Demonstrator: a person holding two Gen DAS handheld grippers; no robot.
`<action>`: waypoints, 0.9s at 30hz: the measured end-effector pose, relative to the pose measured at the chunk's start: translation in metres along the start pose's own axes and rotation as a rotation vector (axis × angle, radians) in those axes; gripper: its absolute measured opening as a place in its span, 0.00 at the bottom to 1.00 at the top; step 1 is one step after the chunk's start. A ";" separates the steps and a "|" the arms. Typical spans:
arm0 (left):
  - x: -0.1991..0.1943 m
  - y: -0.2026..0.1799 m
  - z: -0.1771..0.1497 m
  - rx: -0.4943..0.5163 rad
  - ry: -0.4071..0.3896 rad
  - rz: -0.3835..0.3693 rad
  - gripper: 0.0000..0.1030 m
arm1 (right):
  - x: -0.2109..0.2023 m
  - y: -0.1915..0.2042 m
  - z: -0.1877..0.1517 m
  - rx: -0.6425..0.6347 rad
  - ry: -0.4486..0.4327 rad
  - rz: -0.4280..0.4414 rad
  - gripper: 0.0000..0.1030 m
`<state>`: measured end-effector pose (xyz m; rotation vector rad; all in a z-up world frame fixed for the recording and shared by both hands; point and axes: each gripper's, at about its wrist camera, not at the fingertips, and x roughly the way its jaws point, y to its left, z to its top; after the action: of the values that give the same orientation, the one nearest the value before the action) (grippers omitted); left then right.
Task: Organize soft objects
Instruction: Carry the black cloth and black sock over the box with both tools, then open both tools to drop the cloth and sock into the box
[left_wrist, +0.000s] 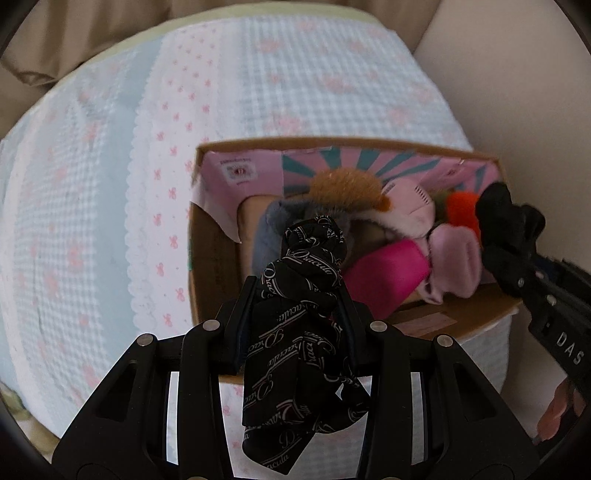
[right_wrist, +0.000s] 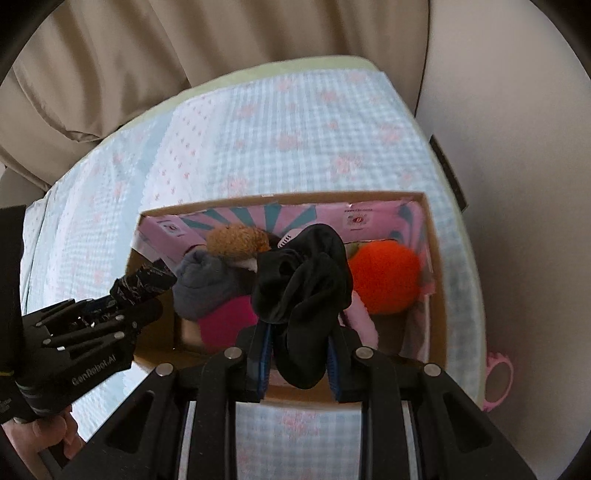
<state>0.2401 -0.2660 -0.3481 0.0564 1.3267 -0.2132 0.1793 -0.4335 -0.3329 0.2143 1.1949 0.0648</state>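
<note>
Nearest the left camera, the left gripper (left_wrist: 297, 295) is closed on a black scarf printed with white script (left_wrist: 306, 332), which hangs limp below its fingers. The right gripper (right_wrist: 297, 332) is likewise clamped on a plain black bunched cloth (right_wrist: 303, 288). Both pieces look light, floppy and a little slippery, so a pinch mid-bundle seems safest. Beyond them sits an open cardboard box with a pink and teal lining (right_wrist: 430, 236) on the blue gingham bedspread (right_wrist: 295, 140), already holding a grey sock (right_wrist: 199, 280), a magenta cloth (right_wrist: 225, 317), an orange pompom (right_wrist: 384, 280) and a brown plush toy (right_wrist: 236, 240).
</note>
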 end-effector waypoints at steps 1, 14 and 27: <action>0.006 -0.001 0.000 0.008 0.013 0.008 0.34 | 0.003 -0.001 0.001 0.001 0.006 0.003 0.22; 0.026 -0.008 -0.004 0.103 0.115 0.020 1.00 | 0.037 -0.011 0.006 0.070 0.117 0.044 1.00; -0.013 0.004 -0.016 0.109 0.047 0.014 1.00 | -0.006 -0.005 0.008 0.098 0.057 -0.007 1.00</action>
<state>0.2230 -0.2575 -0.3402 0.1639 1.3605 -0.2737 0.1844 -0.4408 -0.3250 0.2957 1.2571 0.0064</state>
